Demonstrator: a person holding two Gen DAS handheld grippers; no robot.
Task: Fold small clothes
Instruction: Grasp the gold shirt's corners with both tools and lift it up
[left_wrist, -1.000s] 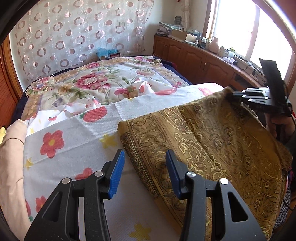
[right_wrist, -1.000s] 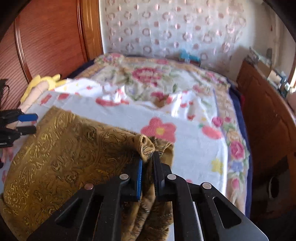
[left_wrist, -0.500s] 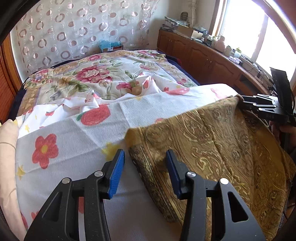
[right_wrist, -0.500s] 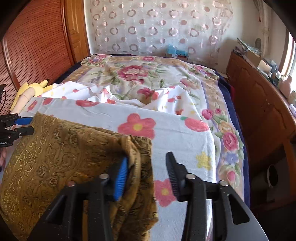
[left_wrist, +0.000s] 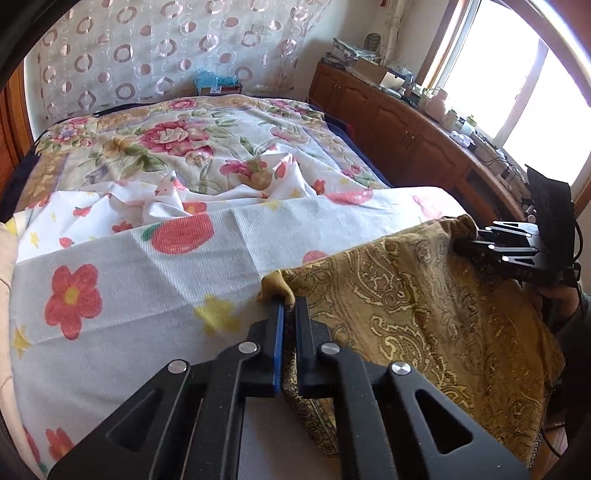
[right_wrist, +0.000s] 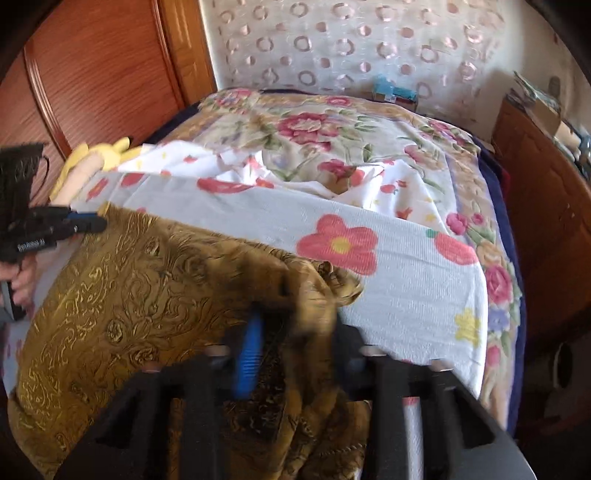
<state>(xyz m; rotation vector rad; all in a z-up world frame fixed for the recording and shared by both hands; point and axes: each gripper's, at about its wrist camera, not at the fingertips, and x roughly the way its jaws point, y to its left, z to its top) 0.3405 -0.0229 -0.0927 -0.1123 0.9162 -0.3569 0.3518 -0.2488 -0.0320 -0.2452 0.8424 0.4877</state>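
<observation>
Left wrist view: the left tongs (left_wrist: 289, 314) are clamped tight on a near corner of a gold paisley cloth (left_wrist: 424, 295), which lies spread over a white flowered sheet (left_wrist: 122, 280) on a bed (left_wrist: 177, 136). At the cloth's far right corner, the right tongs (left_wrist: 461, 244) meet the bunched fabric, a hand (left_wrist: 557, 295) gripping the handle below. Wooden cabinets (left_wrist: 399, 125) run beneath a bright window (left_wrist: 524, 77).

Right wrist view: the right tongs (right_wrist: 295, 325), blurred, are closing narrowly with a bunched corner of the cloth (right_wrist: 129, 288) between them; whether the pads yet press it cannot be told. At left, the left tongs (right_wrist: 99, 221) pinch the cloth's other corner. A wooden wardrobe (right_wrist: 96, 74) stands behind.
</observation>
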